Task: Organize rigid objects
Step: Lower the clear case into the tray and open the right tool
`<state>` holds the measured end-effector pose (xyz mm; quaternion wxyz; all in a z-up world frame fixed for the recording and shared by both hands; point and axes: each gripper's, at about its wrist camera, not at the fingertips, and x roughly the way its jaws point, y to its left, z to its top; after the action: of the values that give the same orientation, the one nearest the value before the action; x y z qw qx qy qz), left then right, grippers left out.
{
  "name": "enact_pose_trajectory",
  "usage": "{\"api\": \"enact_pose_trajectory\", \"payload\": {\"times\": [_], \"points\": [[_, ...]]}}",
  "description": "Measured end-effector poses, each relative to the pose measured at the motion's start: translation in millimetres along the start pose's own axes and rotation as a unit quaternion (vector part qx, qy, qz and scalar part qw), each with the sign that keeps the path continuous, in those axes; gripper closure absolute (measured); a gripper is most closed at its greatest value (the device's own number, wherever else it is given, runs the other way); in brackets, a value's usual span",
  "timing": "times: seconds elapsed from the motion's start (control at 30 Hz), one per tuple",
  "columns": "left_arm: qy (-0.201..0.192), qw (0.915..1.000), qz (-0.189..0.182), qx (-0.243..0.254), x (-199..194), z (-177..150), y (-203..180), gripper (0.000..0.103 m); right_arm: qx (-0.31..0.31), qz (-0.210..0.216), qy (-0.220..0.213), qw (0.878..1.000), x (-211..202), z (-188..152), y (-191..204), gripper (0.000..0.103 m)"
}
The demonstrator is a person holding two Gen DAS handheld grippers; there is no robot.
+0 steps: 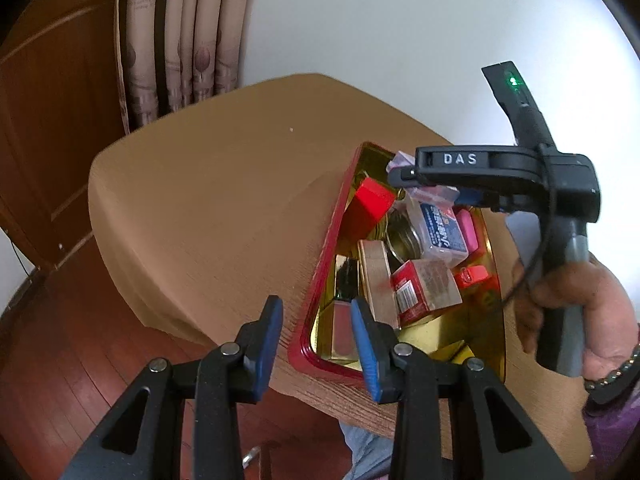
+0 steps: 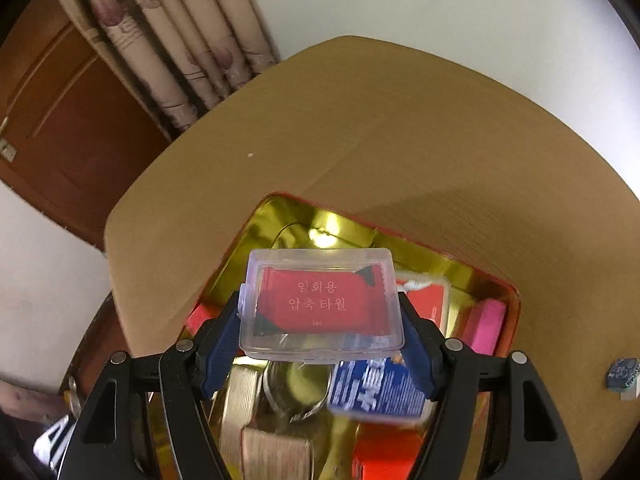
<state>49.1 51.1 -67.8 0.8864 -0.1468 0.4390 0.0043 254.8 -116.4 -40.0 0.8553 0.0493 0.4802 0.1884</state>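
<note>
A red tin with a gold inside [image 1: 320, 276] sits on the tan table and holds several small boxes. My right gripper [image 2: 322, 332] is shut on a clear plastic case with a red packet inside [image 2: 320, 304], held above the tin [image 2: 400, 240]. In the left wrist view the right gripper [image 1: 404, 174] hovers over the tin's far end. My left gripper [image 1: 316, 344] is open and empty, its blue pads astride the tin's near left corner. In the tin lie a blue-labelled clear box [image 1: 442, 232], a red box [image 1: 374, 198], a pink item [image 1: 468, 230] and a beige box [image 1: 374, 276].
The tan table [image 1: 208, 208] extends left and back from the tin. A small blue object [image 2: 621, 374] lies on the table at the right. A curtain [image 1: 180, 40] and a wooden door [image 1: 48, 120] stand behind the table. The floor is red wood.
</note>
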Motion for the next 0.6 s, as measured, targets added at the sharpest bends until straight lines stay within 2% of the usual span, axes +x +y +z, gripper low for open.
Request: {"api": "enact_pose_trajectory", "payload": {"times": [0.17, 0.4, 0.5, 0.6], "points": [[0.004, 0.9999, -0.004, -0.012, 2, 0, 5, 0.067, 0.015, 0.016, -0.01, 1.0, 2, -1, -2, 0.033], [0.008, 1.0, 0.005, 0.002, 2, -2, -1, 0.067, 0.051, 0.06, -0.034, 0.996, -3, -3, -8, 0.029], [-0.004, 0.9999, 0.012, 0.01, -2, -2, -3, 0.067, 0.059, 0.068, -0.06, 0.994, -26, -21, -22, 0.029], [-0.013, 0.9995, 0.018, 0.021, -5, -2, -6, 0.067, 0.063, 0.054, -0.099, 0.992, -58, -55, -44, 0.029]]}}
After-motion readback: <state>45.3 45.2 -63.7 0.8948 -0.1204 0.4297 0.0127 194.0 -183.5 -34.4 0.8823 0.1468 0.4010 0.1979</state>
